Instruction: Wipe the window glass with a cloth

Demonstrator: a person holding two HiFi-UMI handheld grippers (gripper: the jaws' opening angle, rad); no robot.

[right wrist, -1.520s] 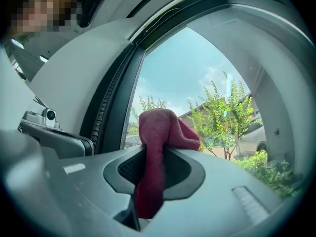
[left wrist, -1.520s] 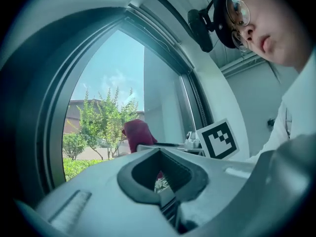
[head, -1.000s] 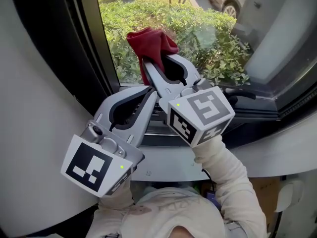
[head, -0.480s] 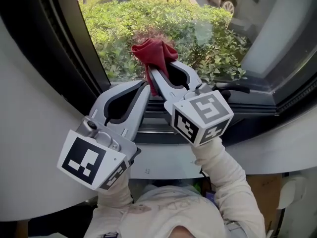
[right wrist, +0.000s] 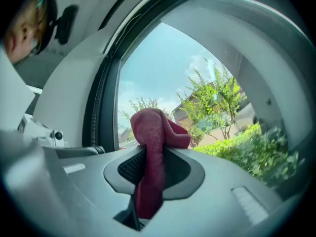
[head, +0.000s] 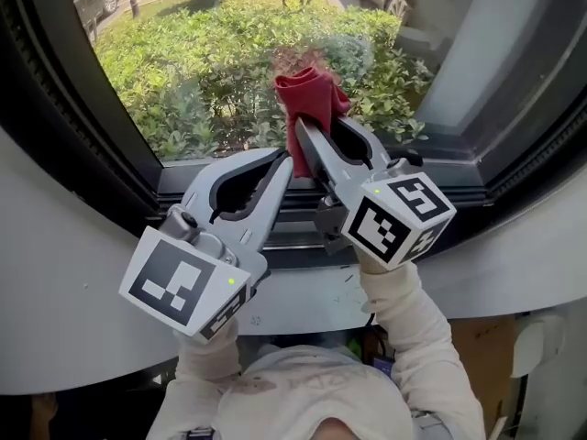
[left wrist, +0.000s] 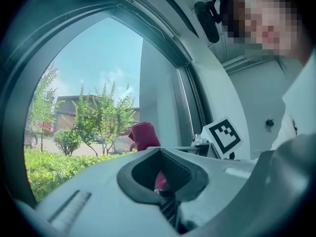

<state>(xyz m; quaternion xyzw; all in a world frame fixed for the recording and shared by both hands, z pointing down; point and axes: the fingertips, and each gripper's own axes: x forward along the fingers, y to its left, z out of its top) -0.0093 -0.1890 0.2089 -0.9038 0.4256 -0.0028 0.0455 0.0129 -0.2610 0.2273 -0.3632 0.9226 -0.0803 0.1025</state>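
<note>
Two tongs in view. Right tongs [head: 307, 134] pinching red cloth [head: 310, 94], bunched at 12 o'clock off the tips, at window glass [head: 202, 71]. Left tongs [head: 282, 165] pressed together, empty, 7 o'clock of cloth; right nearer.

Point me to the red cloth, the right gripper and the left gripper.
red cloth [head: 310, 94], head view, on its bunched top fold.
right gripper [head: 301, 128], head view, between the jaw tips shut on the cloth.
left gripper [head: 282, 161], head view, at its closed jaw tips.
</note>
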